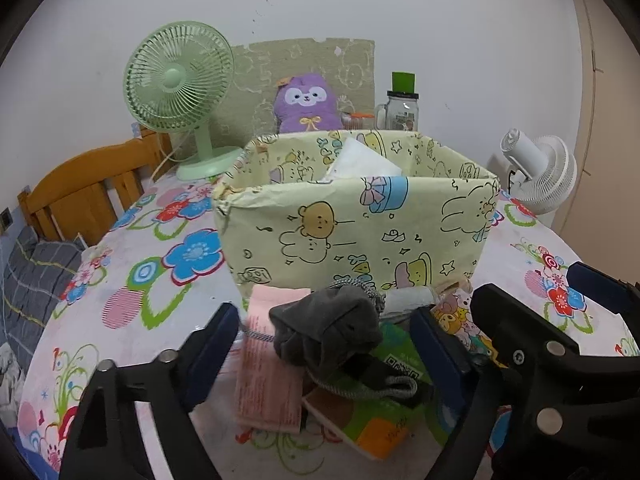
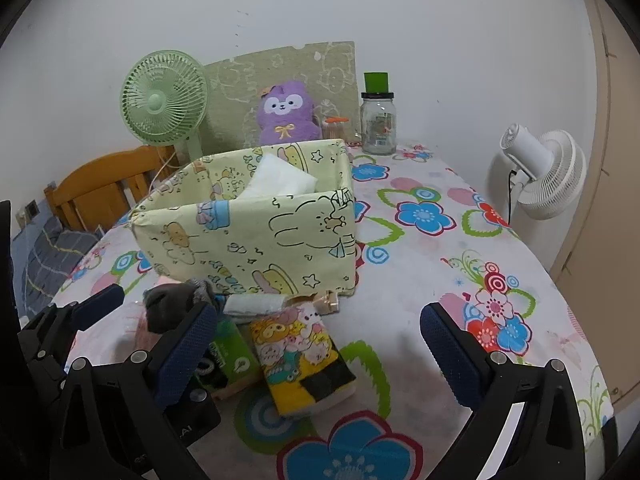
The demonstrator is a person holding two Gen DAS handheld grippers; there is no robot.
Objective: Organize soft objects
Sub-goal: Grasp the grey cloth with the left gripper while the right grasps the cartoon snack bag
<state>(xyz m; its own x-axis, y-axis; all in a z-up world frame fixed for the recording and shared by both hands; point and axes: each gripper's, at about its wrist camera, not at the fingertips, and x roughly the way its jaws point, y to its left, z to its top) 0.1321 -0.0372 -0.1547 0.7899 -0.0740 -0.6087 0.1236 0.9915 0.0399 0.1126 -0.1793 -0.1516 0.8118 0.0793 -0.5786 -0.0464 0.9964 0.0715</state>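
A: Edges first. The yellow cartoon-print box (image 2: 248,236) sits mid-frame on the flowered tablecloth (image 2: 420,280). In the right wrist view, bare cloth runs from the box's right wall to the table edge at right.

B: Soft items?

A: Heaped at the box's near wall, lower centre. Grey plush pouch (image 1: 328,324) on top, pink packet (image 1: 268,364) at its left, green tissue pack (image 1: 384,408) beneath.

B: Left gripper (image 1: 324,356)?

A: Jaws wide, straddling the pouch, pads not pressing. Right gripper (image 2: 316,348) spread wide, the cartoon tissue pack (image 2: 304,356) lying between its fingers, untouched.

B: View differences?

A: Right view alone shows the cartoon tissue pack whole. White crumpled cloth (image 2: 280,180) lies inside the box.
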